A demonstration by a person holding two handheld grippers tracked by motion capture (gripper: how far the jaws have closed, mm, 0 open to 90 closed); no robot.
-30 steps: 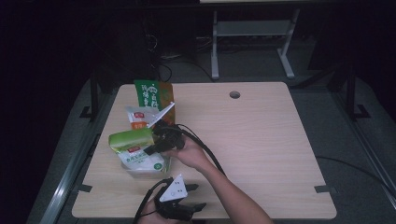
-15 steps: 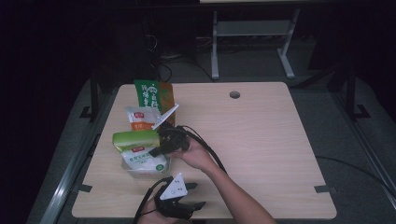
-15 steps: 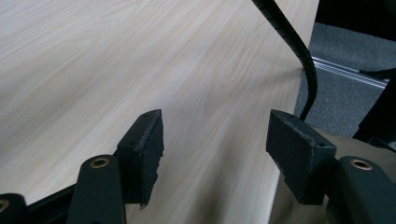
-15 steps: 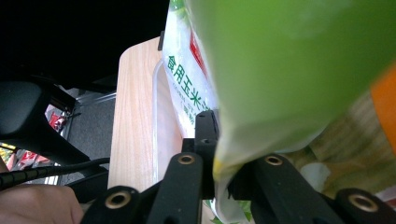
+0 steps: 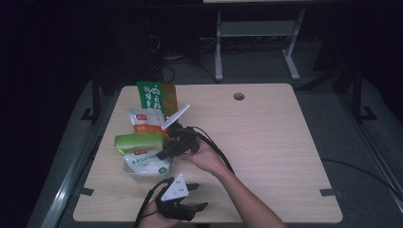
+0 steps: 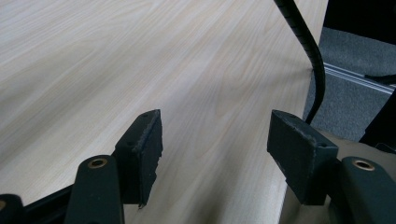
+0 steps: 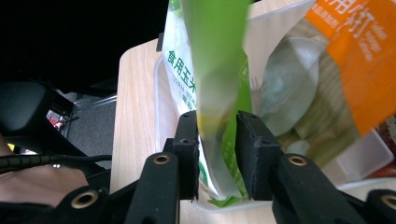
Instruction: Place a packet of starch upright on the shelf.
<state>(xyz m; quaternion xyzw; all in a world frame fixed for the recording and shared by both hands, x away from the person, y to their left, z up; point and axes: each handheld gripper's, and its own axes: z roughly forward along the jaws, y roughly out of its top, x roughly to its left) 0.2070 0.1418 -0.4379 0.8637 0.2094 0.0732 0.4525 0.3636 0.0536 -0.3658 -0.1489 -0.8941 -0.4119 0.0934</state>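
Observation:
A green packet (image 5: 138, 141) lies across a white packet with green print (image 5: 145, 164) in a clear plastic container (image 5: 142, 176) at the table's left. My right gripper (image 5: 164, 148) points left at the green packet's right end. In the right gripper view that packet (image 7: 215, 70) hangs between the jaws of the right gripper (image 7: 217, 154). The jaws have just been opening and stand a little apart around it. My left gripper (image 5: 199, 195) rests by the table's front edge. In its own view the left gripper (image 6: 215, 154) is open over bare wood.
A white and orange packet (image 5: 142, 121) and a green and orange bag (image 5: 157, 95) stand behind the container. A cable (image 6: 313, 51) trails off the wooden table (image 5: 275, 142). A round hole (image 5: 239, 96) sits near the back edge.
The right gripper's jaws have parted around the green packet's end, and the packet has settled flatter on the container. The left gripper has stayed put.

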